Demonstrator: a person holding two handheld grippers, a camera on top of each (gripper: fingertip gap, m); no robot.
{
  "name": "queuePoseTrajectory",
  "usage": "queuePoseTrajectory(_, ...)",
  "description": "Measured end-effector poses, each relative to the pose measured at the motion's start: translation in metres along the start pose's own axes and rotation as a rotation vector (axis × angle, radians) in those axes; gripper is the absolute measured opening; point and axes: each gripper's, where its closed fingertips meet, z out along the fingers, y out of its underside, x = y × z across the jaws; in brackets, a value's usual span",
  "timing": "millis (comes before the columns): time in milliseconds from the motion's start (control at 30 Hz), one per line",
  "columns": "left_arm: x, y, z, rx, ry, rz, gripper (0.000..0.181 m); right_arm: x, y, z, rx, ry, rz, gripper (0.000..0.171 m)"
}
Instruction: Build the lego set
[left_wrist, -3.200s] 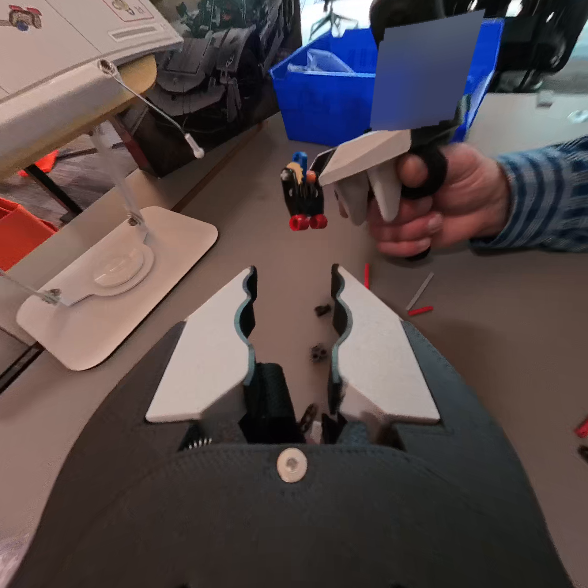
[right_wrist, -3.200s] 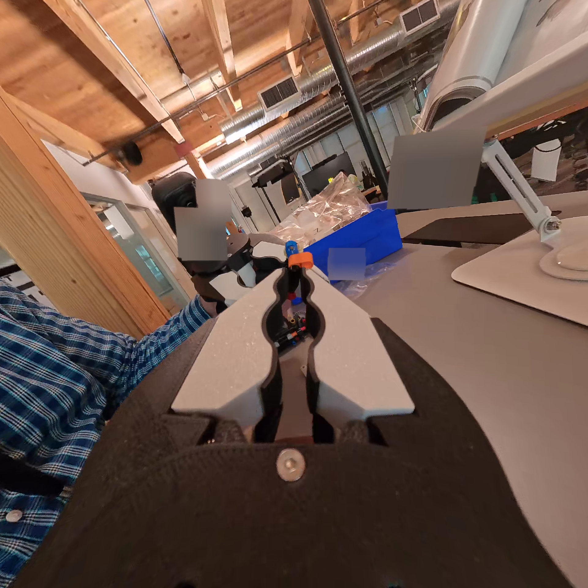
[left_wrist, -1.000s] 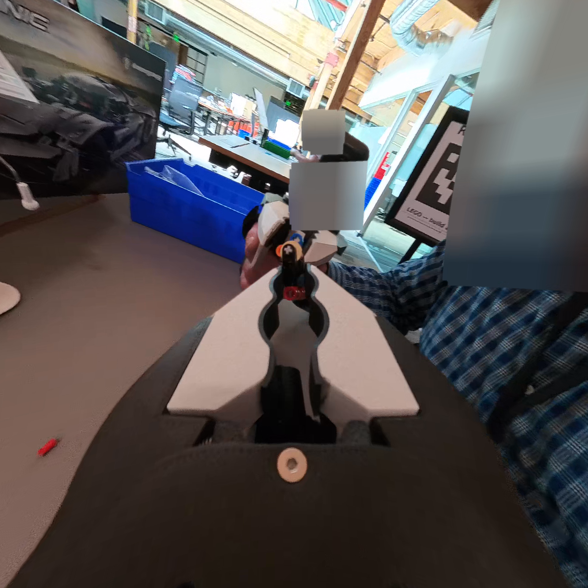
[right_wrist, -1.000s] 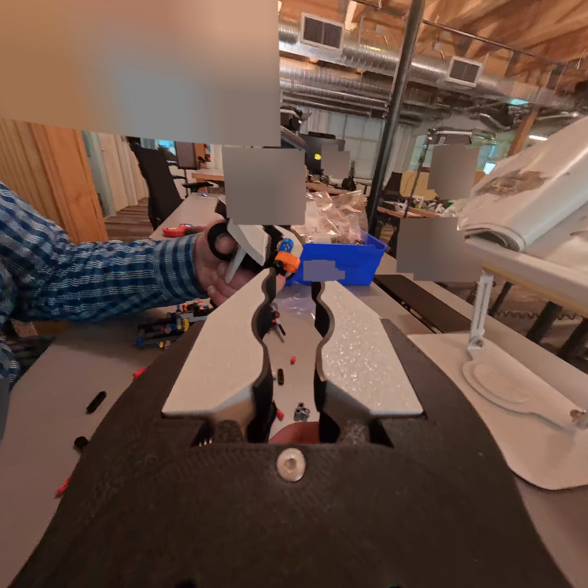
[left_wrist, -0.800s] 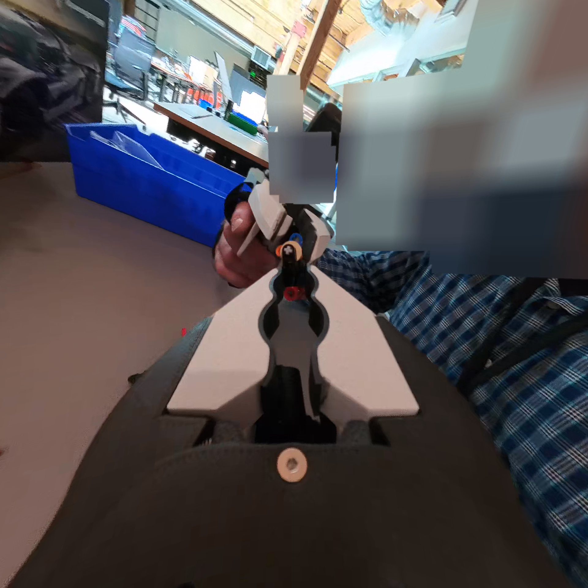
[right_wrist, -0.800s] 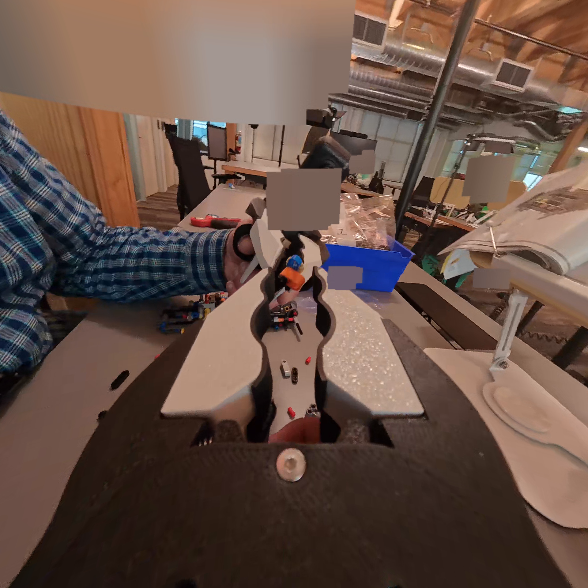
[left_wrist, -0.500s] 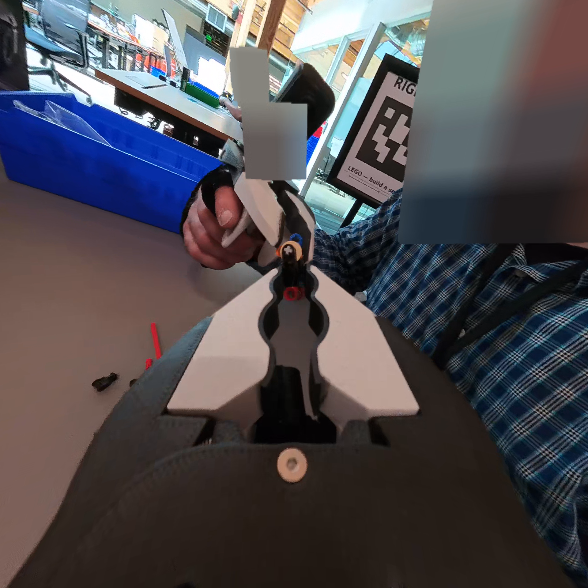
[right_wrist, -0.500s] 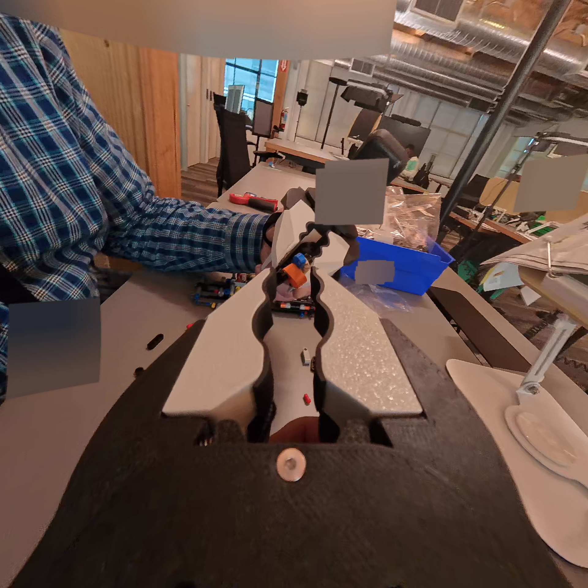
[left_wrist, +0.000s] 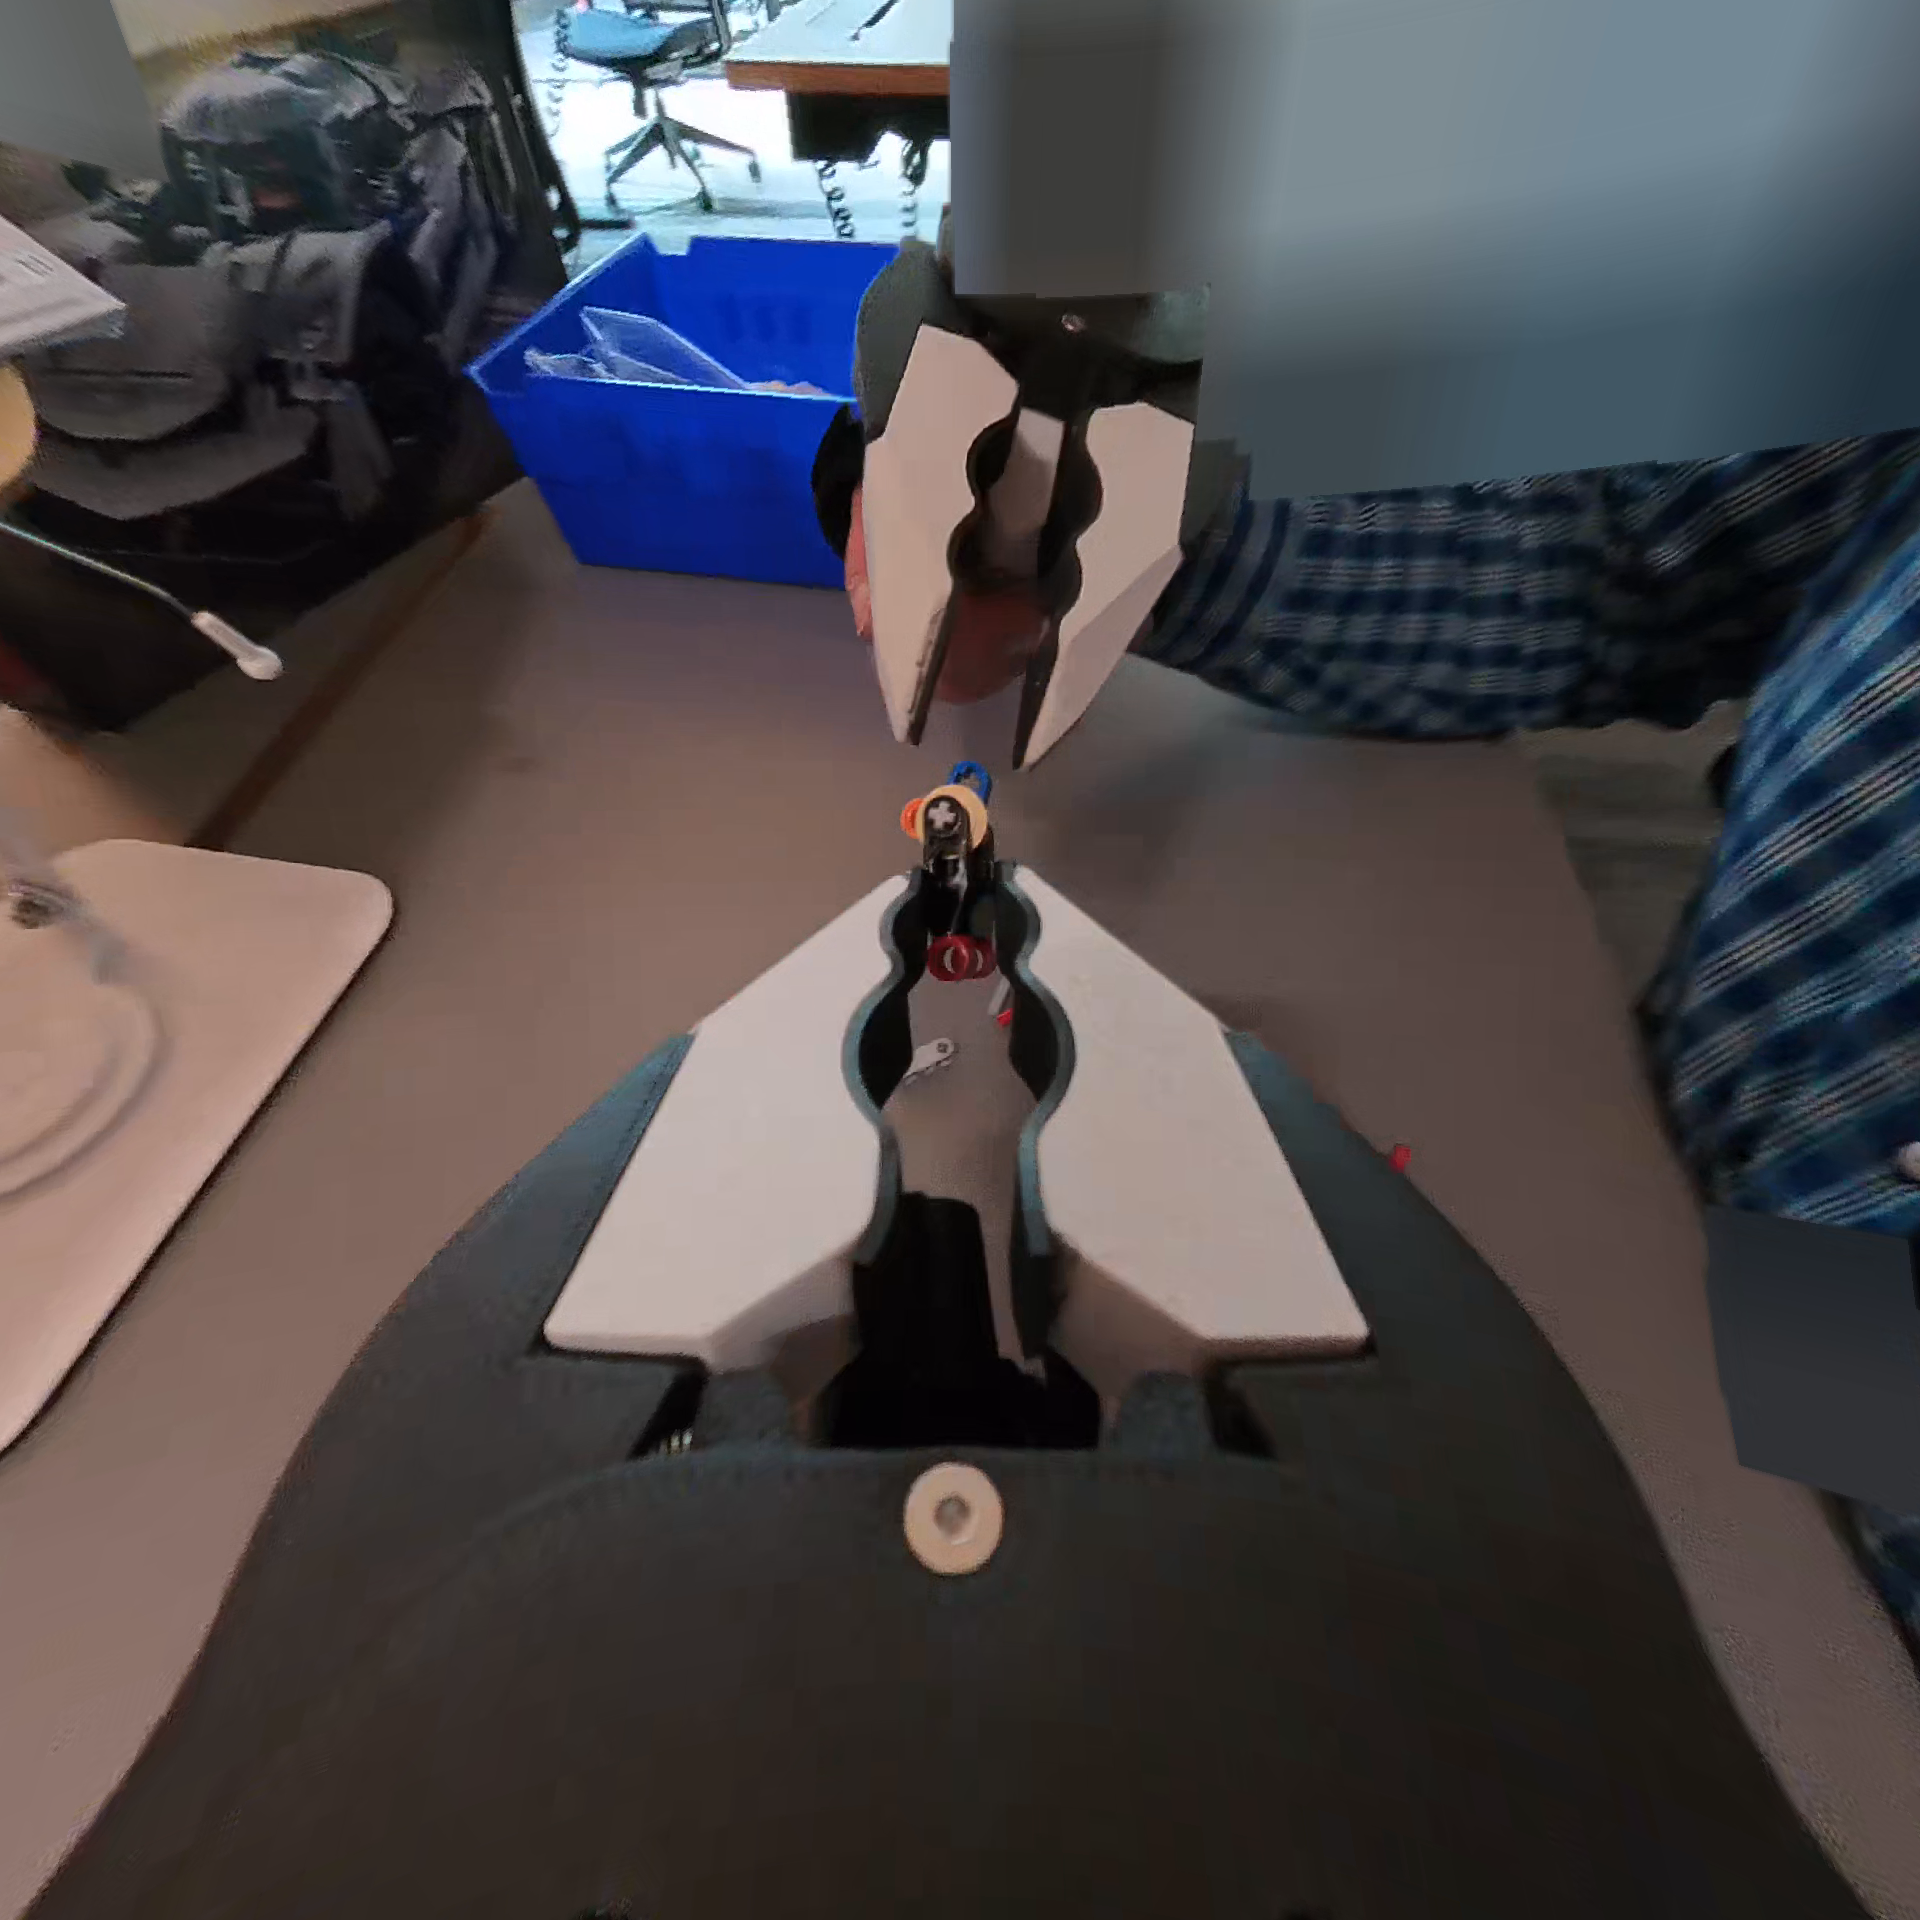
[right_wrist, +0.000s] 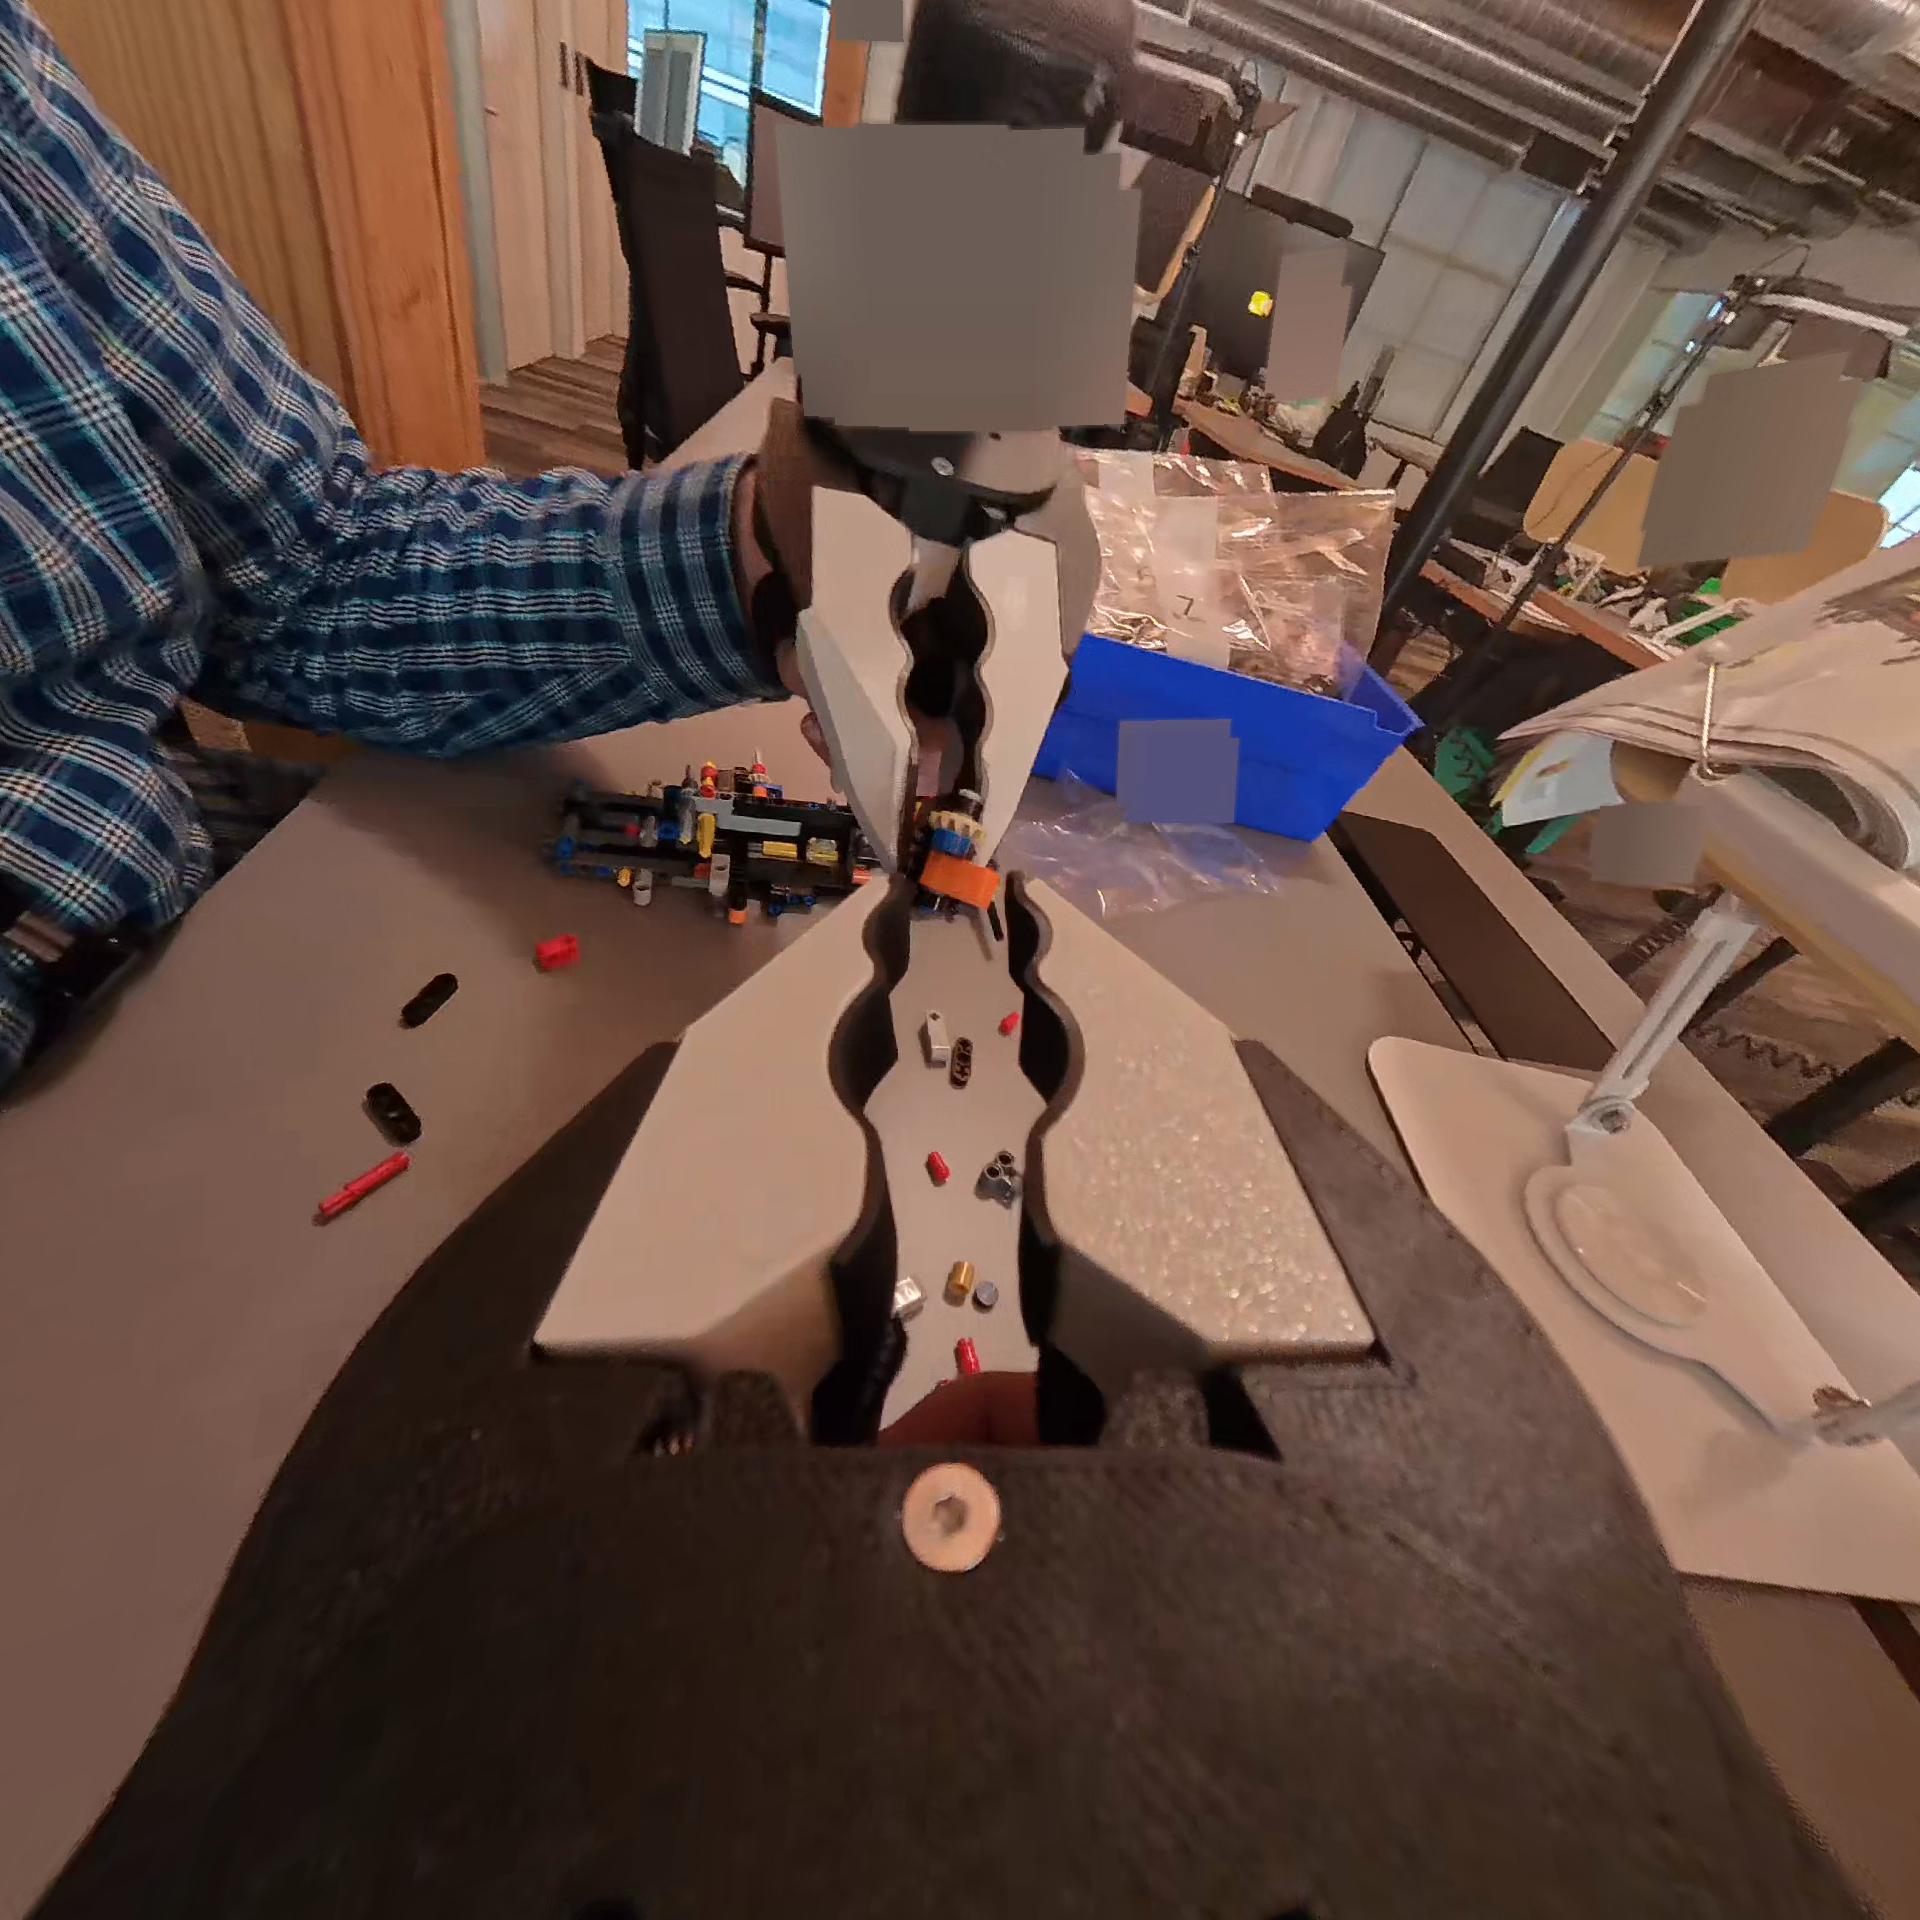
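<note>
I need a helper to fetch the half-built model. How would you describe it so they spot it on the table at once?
Start at the blue bin at the far side of the grey table. Just to its left, as the right wrist view shows it, the long black assembly lies flat. It is the one large joined piece with yellow, red and blue bits; everything around it is single loose parts.

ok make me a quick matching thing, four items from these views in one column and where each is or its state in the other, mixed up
Things:
1. left gripper
2. right gripper
3. blue bin
4. long lego chassis

States:
A. holds clear plastic bags
B. open, tips near the orange part
C. lies on the table
D. shut on the small lego assembly

Pairs: 1-D, 2-B, 3-A, 4-C
</note>
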Motion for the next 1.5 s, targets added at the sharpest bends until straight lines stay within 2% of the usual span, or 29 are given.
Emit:
queuePoseTrajectory(233, -0.029, 0.004, 0.002, -0.062, -0.255, 0.174, 0.011, 0.024, 0.023, 0.003, -0.087, 0.090, 0.148, 0.030)
queuePoseTrajectory(300, -0.039, -0.001, 0.002, -0.064, -0.370, 0.272, 0.011, 0.035, 0.024, 0.006, -0.060, 0.120, 0.268, 0.030)
queuePoseTrajectory(367, -0.046, -0.007, 0.002, -0.064, -0.479, 0.373, 0.011, 0.034, 0.019, 0.010, 0.016, 0.076, 0.396, 0.035)
queuePoseTrajectory(500, -0.048, -0.012, 0.007, -0.097, -0.598, 0.550, 0.011, 0.032, 0.011, 0.018, 0.118, 0.037, 0.521, 0.032)
queuePoseTrajectory(667, -0.054, -0.023, 0.001, -0.094, -0.750, 0.708, 0.011, 0.042, 0.004, 0.012, 0.206, 0.054, 0.607, 0.019)
queuePoseTrajectory(767, -0.051, -0.029, 0.001, -0.071, -0.776, 0.750, 0.011, 0.045, 0.000, 0.008, 0.230, 0.076, 0.597, 0.007)
queuePoseTrajectory(800, -0.051, -0.030, 0.000, -0.076, -0.790, 0.770, 0.011, 0.045, -0.002, 0.008, 0.237, 0.078, 0.597, 0.008)
queuePoseTrajectory(867, -0.053, -0.027, 0.001, -0.119, -0.812, 0.811, 0.011, 0.043, -0.005, 0.008, 0.243, 0.066, 0.605, 0.025)
queuePoseTrajectory(900, -0.052, -0.028, 0.002, -0.110, -0.817, 0.822, 0.011, 0.044, -0.006, 0.008, 0.243, 0.070, 0.600, 0.027)
queuePoseTrajectory(967, -0.051, -0.030, 0.002, -0.096, -0.830, 0.833, 0.011, 0.045, -0.006, 0.006, 0.231, 0.094, 0.569, 0.019)
queuePoseTrajectory(1500, -0.044, -0.041, 0.001, -0.050, -0.895, 0.926, 0.011, 0.039, -0.017, 0.004, 0.205, 0.123, 0.421, 0.015)
